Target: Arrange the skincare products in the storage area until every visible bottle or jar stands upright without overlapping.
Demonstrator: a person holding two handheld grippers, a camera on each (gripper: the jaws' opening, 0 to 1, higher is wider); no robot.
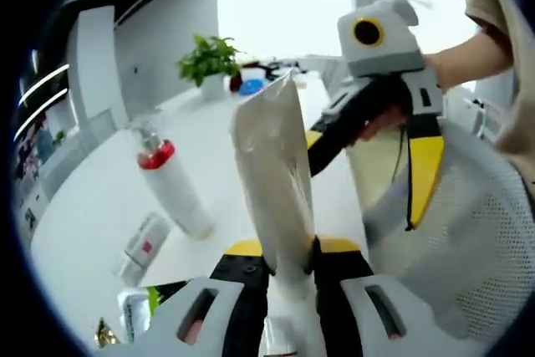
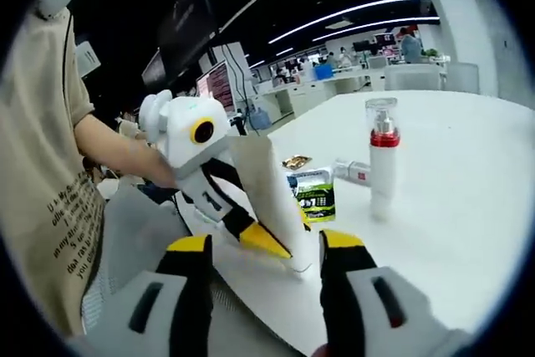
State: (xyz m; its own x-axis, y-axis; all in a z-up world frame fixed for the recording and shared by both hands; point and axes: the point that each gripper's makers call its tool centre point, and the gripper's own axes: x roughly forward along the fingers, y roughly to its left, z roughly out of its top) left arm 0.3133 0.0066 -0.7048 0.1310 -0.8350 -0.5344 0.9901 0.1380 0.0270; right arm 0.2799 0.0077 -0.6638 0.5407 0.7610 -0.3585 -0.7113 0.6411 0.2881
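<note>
Clamping a white tube (image 1: 272,173) upright between my left gripper's (image 1: 288,277) jaws, above the white table (image 1: 92,206). My right gripper (image 2: 263,252) hangs open beside it. 1 red-collared pump bottle (image 2: 383,165) stands upright; 1 small white tube (image 1: 142,248) lies flat nearby.

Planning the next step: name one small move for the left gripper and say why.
Probably lower the white tube upright onto the bare table beside the standing pump bottle: the left gripper is shut on it, held above the surface, apart from the other products.
</note>
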